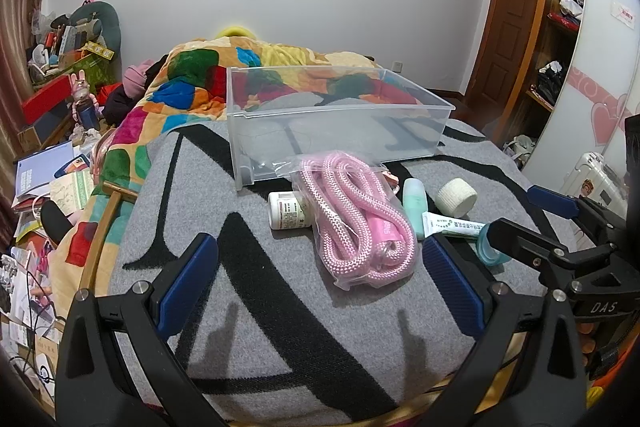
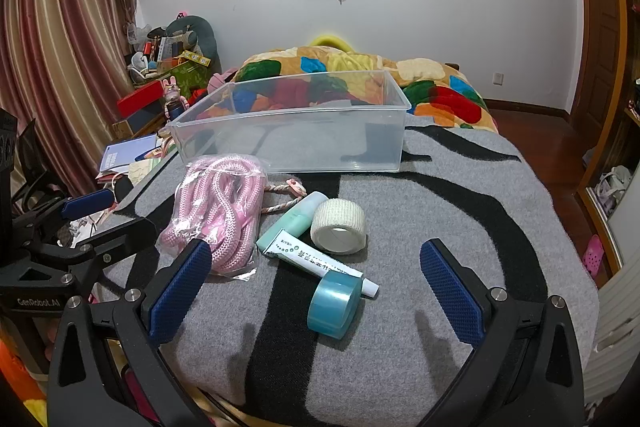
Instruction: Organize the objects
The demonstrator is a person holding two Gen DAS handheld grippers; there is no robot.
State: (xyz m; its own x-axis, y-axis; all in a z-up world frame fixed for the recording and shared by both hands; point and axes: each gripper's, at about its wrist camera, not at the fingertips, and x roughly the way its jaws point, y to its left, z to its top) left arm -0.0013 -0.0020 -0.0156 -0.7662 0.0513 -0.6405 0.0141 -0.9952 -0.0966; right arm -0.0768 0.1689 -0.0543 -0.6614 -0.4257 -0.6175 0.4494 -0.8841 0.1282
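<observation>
A clear plastic bin (image 1: 340,131) (image 2: 296,143) stands empty on the grey and black blanket (image 1: 248,307) (image 2: 460,211). In front of it lie a bagged pink rope (image 1: 360,223) (image 2: 216,219), a white pill bottle (image 1: 286,211), a mint green bottle (image 1: 414,201) (image 2: 298,217), a white bandage roll (image 1: 456,197) (image 2: 338,225), a white ointment tube (image 1: 452,225) (image 2: 320,261) and a blue tape roll (image 2: 334,305). My left gripper (image 1: 320,287) is open, just short of the rope. My right gripper (image 2: 320,291) is open around the tape roll, not touching it.
A colourful quilt (image 1: 208,79) (image 2: 440,87) is bunched behind the bin. Cluttered boxes and papers (image 1: 52,163) (image 2: 160,91) sit left of the bed. A wardrobe (image 1: 560,27) stands at the right. The bed's front edge is just below both grippers.
</observation>
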